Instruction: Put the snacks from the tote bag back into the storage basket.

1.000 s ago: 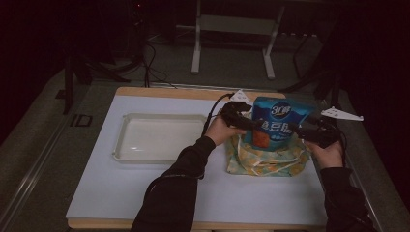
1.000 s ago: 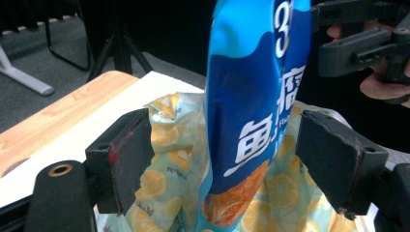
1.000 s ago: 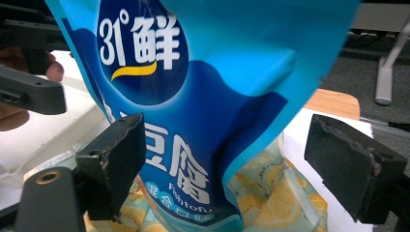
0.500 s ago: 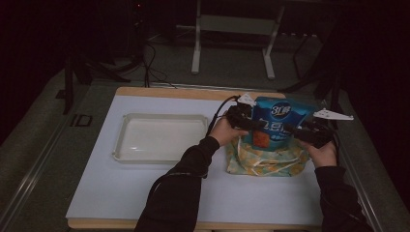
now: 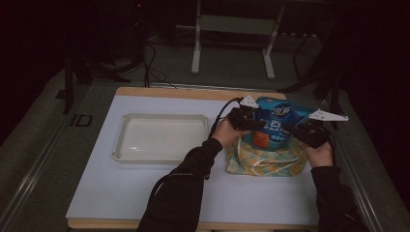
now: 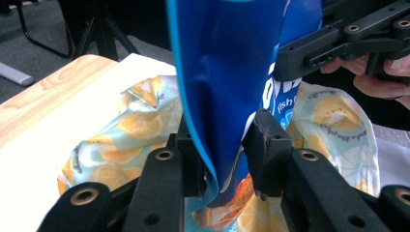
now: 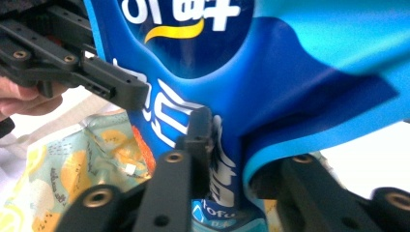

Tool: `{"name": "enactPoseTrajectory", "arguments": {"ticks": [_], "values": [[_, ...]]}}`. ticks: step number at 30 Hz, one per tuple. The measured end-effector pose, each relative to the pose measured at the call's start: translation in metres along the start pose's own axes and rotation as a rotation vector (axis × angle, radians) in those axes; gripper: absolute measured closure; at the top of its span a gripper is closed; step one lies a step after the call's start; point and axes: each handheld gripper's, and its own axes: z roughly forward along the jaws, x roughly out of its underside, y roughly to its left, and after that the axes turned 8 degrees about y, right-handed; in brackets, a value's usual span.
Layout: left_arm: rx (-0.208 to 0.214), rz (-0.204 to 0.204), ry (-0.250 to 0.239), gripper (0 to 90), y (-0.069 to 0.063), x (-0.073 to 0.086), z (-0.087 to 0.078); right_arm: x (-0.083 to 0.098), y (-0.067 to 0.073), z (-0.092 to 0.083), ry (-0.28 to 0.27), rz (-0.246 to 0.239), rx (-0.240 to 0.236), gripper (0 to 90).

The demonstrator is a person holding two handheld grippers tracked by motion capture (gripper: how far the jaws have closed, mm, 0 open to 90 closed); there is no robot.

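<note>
A blue snack bag (image 5: 274, 123) stands upright in the mouth of a lemon-print cloth bag (image 5: 263, 162) at the table's right. My left gripper (image 5: 255, 124) is shut on the snack bag's left edge, and the left gripper view shows the blue film (image 6: 227, 72) pinched between its jaws (image 6: 225, 145). My right gripper (image 5: 291, 129) is shut on the bag's right edge. In the right gripper view the blue bag (image 7: 290, 72) is clamped in that gripper (image 7: 232, 154). The lemon-print cloth (image 6: 130, 130) (image 7: 82, 159) lies crumpled under the bag.
A shallow white tray (image 5: 162, 137) sits empty on the left half of the white table top (image 5: 121, 193). Wooden table edges frame the top. Dark stands and cables fill the floor behind the table.
The two grippers have drawn slightly closer together, the right one shifting left, both still holding the blue bag, which looks narrower.
</note>
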Motion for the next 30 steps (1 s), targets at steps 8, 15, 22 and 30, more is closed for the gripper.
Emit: {"name": "enactPoseTrajectory", "arguments": {"ticks": [8, 15, 22, 30], "values": [[-0.004, 0.009, 0.005, 76.8, 0.000, -0.001, -0.001, -0.003, 0.005, 0.002, 0.002, -0.020, 0.032, 83.5], [-0.006, 0.011, 0.003, 81.5, 0.000, -0.006, -0.007, -0.008, 0.006, -0.001, -0.006, -0.021, 0.038, 84.7], [-0.006, 0.020, -0.005, 83.9, -0.003, -0.020, -0.019, -0.018, 0.010, -0.011, -0.030, -0.021, 0.040, 85.3], [-0.008, 0.038, -0.003, 85.0, -0.008, -0.037, -0.033, -0.031, 0.014, -0.025, -0.046, -0.035, 0.047, 85.9]]}}
